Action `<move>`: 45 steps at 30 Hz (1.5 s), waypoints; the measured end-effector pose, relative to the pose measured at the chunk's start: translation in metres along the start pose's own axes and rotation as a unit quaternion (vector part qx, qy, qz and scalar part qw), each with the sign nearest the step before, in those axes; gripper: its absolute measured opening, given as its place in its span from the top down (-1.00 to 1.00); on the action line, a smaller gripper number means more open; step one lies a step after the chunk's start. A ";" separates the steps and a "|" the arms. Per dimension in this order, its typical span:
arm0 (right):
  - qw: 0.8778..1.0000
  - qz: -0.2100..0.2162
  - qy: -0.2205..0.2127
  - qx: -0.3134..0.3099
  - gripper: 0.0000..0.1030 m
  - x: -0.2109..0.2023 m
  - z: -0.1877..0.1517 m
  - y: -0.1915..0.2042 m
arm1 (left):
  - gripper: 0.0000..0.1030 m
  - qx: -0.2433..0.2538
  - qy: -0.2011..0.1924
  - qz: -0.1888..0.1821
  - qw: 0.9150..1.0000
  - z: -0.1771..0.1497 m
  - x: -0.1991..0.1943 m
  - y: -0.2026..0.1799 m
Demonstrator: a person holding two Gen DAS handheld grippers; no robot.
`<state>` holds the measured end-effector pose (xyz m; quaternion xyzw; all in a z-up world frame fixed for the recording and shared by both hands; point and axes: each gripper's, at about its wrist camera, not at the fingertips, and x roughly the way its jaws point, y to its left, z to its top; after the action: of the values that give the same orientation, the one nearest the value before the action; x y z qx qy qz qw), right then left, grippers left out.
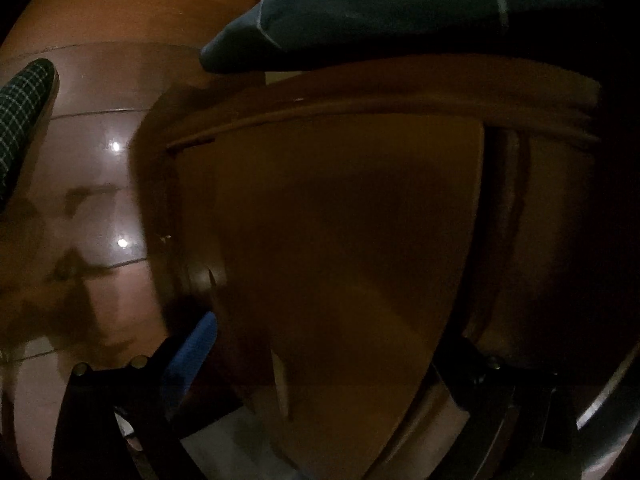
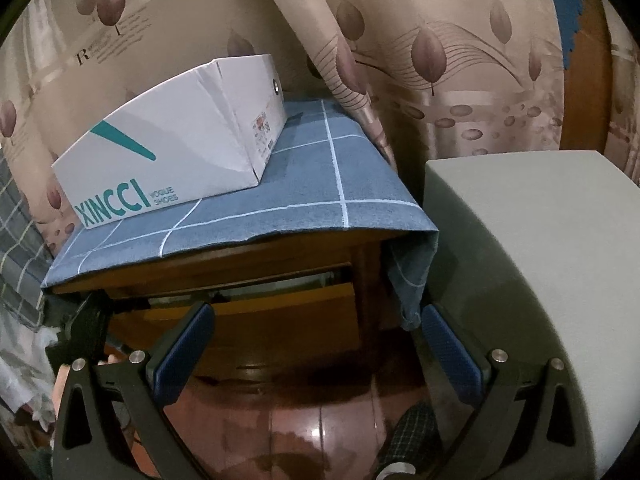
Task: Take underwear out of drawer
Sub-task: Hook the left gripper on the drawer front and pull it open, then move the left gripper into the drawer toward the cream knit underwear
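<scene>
Drawer (image 2: 248, 312) ajar only in right view; left view shows dark wood (image 1: 340, 240).

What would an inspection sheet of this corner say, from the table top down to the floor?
Surface: wooden bedside table under a blue checked cloth.
Job's things: drawer slightly open; underwear not visible.
Clutter: white shoe box on the cloth.
Grippers: left gripper open around the drawer front, gripping nothing; right gripper open, empty.
Cables: nothing seen.
Surroundings: leaf-print curtain, grey padded seat, glossy reddish floor.
</scene>
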<state>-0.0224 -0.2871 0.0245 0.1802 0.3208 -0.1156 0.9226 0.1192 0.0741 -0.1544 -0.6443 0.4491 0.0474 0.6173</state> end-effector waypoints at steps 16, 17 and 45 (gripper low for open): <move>1.000 -0.010 -0.017 0.005 -0.99 -0.007 0.004 -0.005 | -1.00 0.157 0.017 0.152 0.976 0.009 -0.022 0.009; 1.000 -0.010 -0.016 0.007 -0.99 -0.007 0.004 -0.006 | -1.00 0.159 0.022 0.154 0.975 0.008 -0.024 0.015; 0.999 -0.012 0.031 -0.001 -0.99 0.013 -0.005 0.000 | -1.00 0.334 0.051 0.281 0.899 -0.027 -0.101 0.016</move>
<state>-0.0151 -0.2863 0.0128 0.1792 0.3514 -0.1204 0.9110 0.0359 0.1066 -0.0983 -0.2493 0.6314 0.0332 0.7335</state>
